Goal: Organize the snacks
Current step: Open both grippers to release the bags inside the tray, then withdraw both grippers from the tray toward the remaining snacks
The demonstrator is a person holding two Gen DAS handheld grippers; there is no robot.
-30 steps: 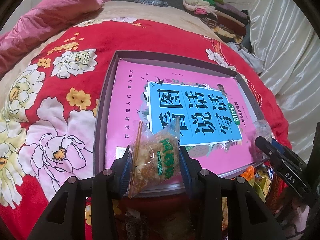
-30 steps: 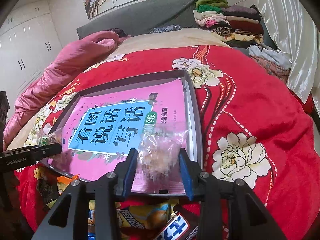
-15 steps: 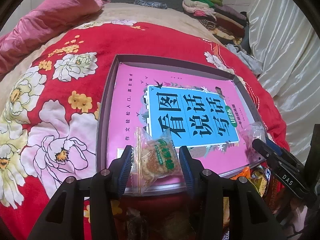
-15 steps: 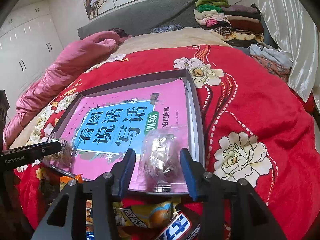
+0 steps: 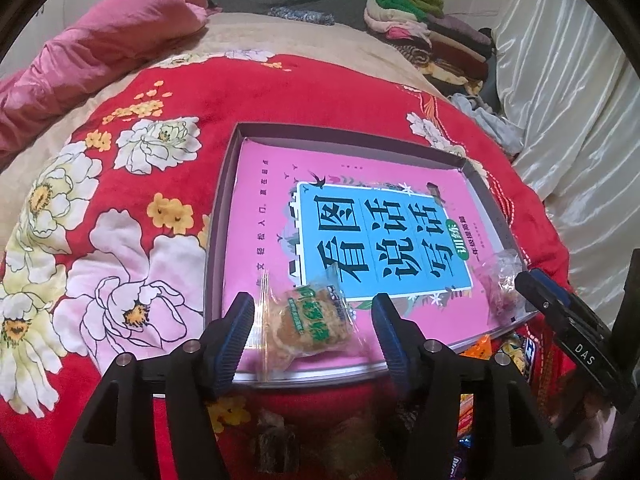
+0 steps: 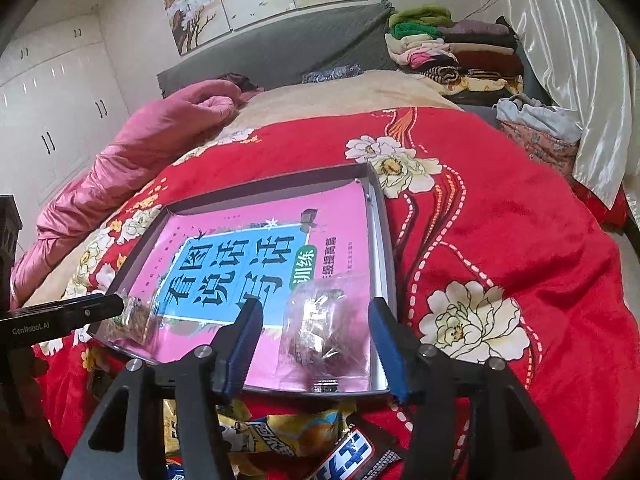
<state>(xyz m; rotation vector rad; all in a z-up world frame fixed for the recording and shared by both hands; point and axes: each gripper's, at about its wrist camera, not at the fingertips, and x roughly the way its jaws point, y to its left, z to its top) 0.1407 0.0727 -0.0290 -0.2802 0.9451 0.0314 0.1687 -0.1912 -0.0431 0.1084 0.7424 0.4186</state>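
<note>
A shallow grey tray (image 5: pixel 224 208) (image 6: pixel 380 216) lined with a pink and blue book cover lies on the red flowered bedspread. A clear packet with a golden cake and green label (image 5: pixel 308 326) rests at the tray's near left corner, between the fingers of my left gripper (image 5: pixel 312 326). Its jaws are opening and the pads stand clear of the packet. A clear packet of dark snack (image 6: pixel 326 330) lies at the near right corner between the fingers of my right gripper (image 6: pixel 316 334), whose jaws are also opening, pads apart from it. Each gripper shows at the edge of the other's view.
More wrapped snacks (image 6: pixel 280 440) lie in a pile on the bedspread just below the tray's near edge. A pink quilt (image 6: pixel 120 160) lies at the far left, and folded clothes (image 6: pixel 452 52) are stacked at the far right beside a white curtain (image 5: pixel 568 100).
Both grippers held their packets up a second ago; both lowered them onto the tray's near corners, and the jaws have spread away from them. The packets now lie flat.
</note>
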